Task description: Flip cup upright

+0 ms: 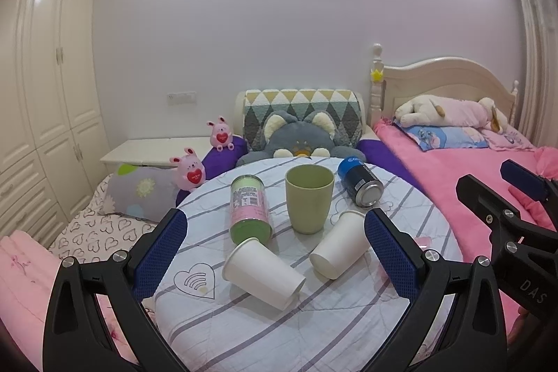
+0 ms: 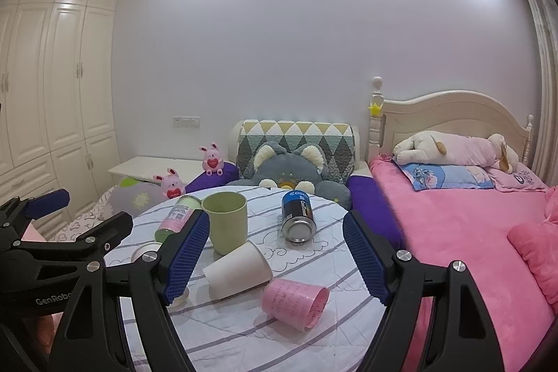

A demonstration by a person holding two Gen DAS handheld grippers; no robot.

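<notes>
Cups on the table: four. Two white paper cups [image 1: 263,274] [image 1: 340,244] lie at 6 o'clock, one green cup [image 1: 308,197] stands at centre, one pink cup [image 2: 295,304] lies. Cans: two [image 1: 249,210] [image 1: 361,180]. Pink rabbit toys: two [image 1: 190,173] [image 1: 220,134].

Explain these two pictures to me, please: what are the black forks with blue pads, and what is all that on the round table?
There is no robot here. A person holds a pair of hand-worked tongs in each hand, and a wide-angle camera on each looks forward between its two fingers. One picture comes from the left tongs, the other from the right tongs; each also catches the other pair at its edge. Both stand open and hold nothing.

On the round table, under a striped cloth, a green cup stands upright. Two white paper cups lie on their sides: one nearer the left tongs, one to its right. A pink cup, seen only from the right camera, also lies tipped. Two cans lie flat: a pink-and-green can and a blue can. Behind are beds and plush toys.
</notes>
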